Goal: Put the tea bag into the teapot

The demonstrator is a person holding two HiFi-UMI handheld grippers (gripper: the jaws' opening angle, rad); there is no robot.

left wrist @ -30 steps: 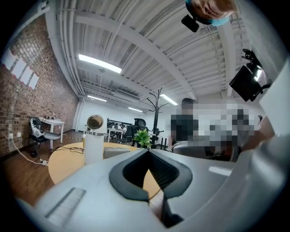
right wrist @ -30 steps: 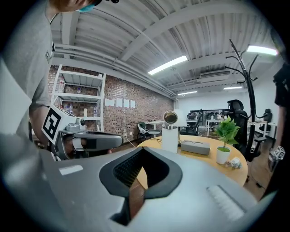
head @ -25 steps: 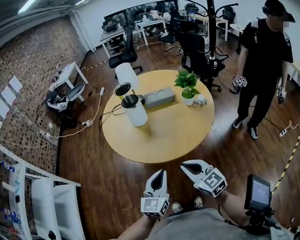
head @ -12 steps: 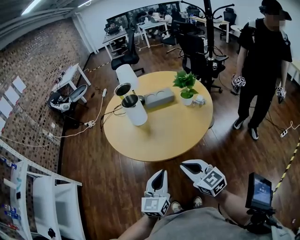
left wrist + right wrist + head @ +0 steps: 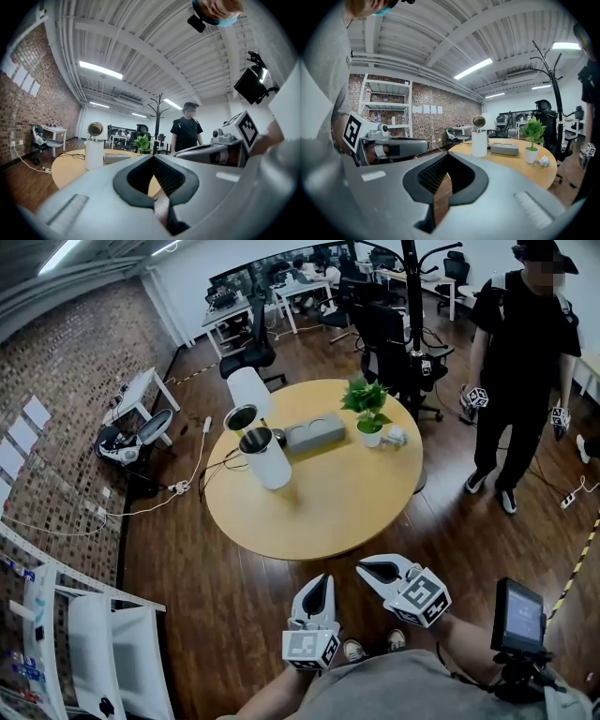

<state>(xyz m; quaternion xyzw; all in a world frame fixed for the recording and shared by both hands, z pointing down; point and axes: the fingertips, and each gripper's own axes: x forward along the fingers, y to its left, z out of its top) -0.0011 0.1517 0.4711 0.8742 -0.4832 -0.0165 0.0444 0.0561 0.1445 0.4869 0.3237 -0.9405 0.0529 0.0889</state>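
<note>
Head view, grippers: left gripper (image 5: 322, 580) and right gripper (image 5: 362, 566) hang short of the table (image 5: 319, 507), too far back to reach anything.
Left gripper view, jaws: pressed together, empty; teapot (image 5: 93, 151) stands far ahead, lid up for loading.
Right gripper view, jaws: closed, empty; the likely tea bag (image 5: 543, 161) lies beside the plant (image 5: 531, 138).

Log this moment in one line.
left gripper shut, empty | right gripper shut, empty | both over floor, short of table | teapot on table, lid up
</note>
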